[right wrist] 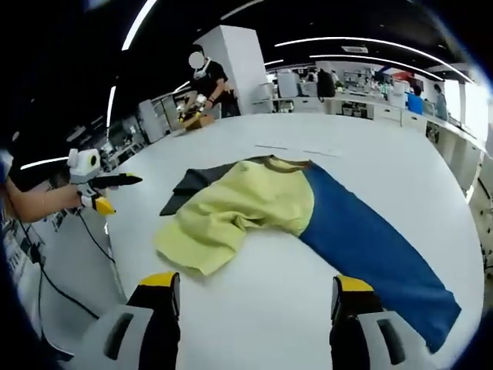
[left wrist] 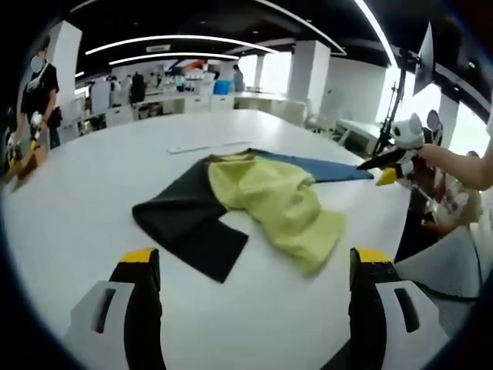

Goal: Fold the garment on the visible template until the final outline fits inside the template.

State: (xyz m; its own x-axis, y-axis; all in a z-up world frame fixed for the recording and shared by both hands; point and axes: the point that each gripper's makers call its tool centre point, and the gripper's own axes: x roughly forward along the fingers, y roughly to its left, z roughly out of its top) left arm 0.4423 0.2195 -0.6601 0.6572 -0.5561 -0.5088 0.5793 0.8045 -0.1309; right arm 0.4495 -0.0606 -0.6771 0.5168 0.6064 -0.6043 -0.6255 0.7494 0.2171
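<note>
A three-coloured garment lies crumpled on the white table (left wrist: 92,177). Its black part (left wrist: 185,220) spreads toward me in the left gripper view, the yellow part (left wrist: 281,204) is bunched in the middle, and the blue part (left wrist: 323,166) reaches to the far right. In the right gripper view the yellow part (right wrist: 231,212) is nearest, the blue part (right wrist: 362,239) runs to the right, and the black part (right wrist: 192,183) lies behind. My left gripper (left wrist: 254,258) and my right gripper (right wrist: 256,281) both stand open, short of the cloth and holding nothing. Each appears in the other's view, hand-held off the table edge: right gripper (left wrist: 389,163), left gripper (right wrist: 104,185).
Thin pale marks (left wrist: 208,146) lie on the table beyond the garment. A person (right wrist: 209,77) stands at the far side by a brown object (right wrist: 192,119). Cables (right wrist: 46,262) hang past the table edge. Desks and pillars fill the background.
</note>
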